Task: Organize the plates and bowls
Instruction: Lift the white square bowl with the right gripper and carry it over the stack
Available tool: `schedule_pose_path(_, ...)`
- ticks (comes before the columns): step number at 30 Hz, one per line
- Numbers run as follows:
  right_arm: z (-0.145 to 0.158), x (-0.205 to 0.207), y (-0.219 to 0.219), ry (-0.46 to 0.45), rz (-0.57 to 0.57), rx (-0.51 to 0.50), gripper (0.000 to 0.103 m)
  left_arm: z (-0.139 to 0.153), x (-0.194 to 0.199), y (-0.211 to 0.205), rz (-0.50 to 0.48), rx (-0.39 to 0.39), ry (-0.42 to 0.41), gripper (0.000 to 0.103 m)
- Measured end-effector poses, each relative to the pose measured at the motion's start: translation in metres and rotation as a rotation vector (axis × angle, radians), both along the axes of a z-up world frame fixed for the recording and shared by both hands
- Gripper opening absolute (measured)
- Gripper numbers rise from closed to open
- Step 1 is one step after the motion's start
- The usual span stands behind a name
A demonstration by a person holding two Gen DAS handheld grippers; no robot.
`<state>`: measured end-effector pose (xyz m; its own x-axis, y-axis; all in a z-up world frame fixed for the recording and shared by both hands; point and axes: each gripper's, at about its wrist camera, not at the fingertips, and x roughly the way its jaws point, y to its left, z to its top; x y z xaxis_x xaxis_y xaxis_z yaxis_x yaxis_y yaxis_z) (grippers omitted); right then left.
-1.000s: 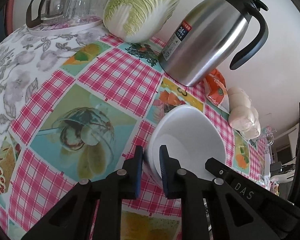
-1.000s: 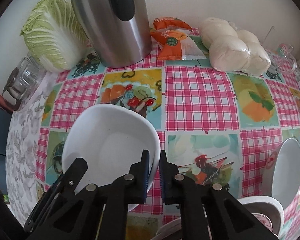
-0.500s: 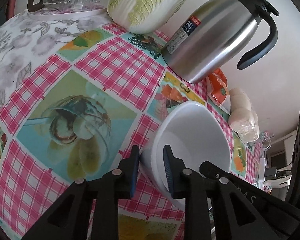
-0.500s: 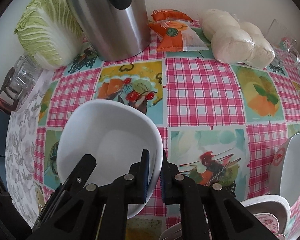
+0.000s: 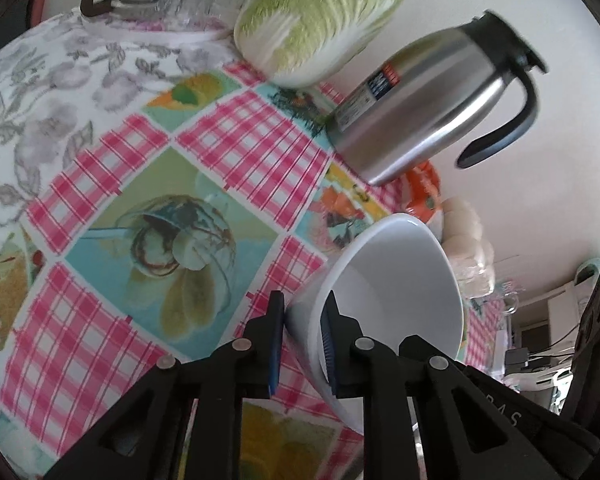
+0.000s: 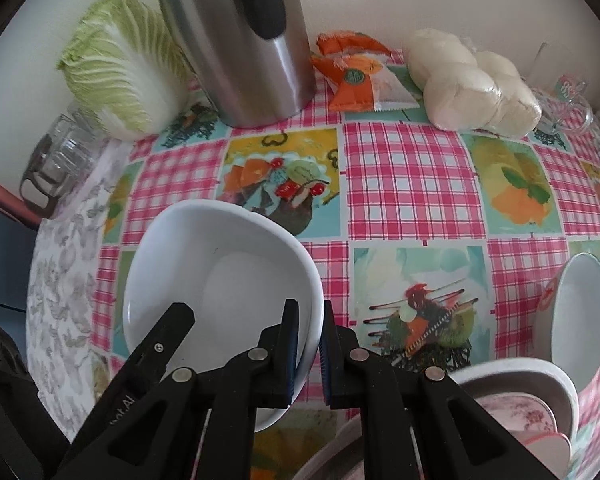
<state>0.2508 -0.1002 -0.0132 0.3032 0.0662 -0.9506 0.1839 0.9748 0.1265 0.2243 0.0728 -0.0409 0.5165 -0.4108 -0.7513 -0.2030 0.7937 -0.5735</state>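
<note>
Here, white bowl [image 6: 220, 280] rim between both grippers' jaws, off tablecloth [image 6: 408, 184]

1. Desk [image 6: 408, 184], under a checked pink cloth.
2. Along its far edge: cabbage [image 6: 120, 68], jug [image 6: 236, 40], snack packs [image 6: 356, 76], buns [image 6: 476, 84].
3. Far-left corner: glass tray [image 5: 160, 32].
4. Right edge: bowl [image 6: 580, 312].

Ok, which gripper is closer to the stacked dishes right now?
Right. The right gripper clamps the white bowl at the rim nearest the stacked dishes, just beside them. The left gripper holds the opposite rim, the bowl between.
</note>
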Motion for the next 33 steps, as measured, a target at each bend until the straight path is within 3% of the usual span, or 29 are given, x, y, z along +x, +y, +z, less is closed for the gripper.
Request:
schedule_pose_path(12,0.069,-0.05,-0.007,-0.101,0.032,0.053,0.01,0.074,-0.054,-0.004,-0.015,0.036,-0.125,0.018)
schedule_pose_path(18,0.098,-0.084,-0.019,-0.156,0.029,0.072,0.01,0.095,-0.083,-0.012,-0.037,0.031,-0.18,0.018)
schedule_pose_path(25,0.105,-0.119,-0.033,-0.197,0.005,0.115,0.011,0.111,-0.111,-0.027,-0.076,0.1,-0.231,0.018)
schedule_pose_path(33,0.099,-0.153,-0.053,-0.238,-0.037,0.176,0.011,0.108,-0.13,-0.043,-0.13,0.148,-0.236,0.018)
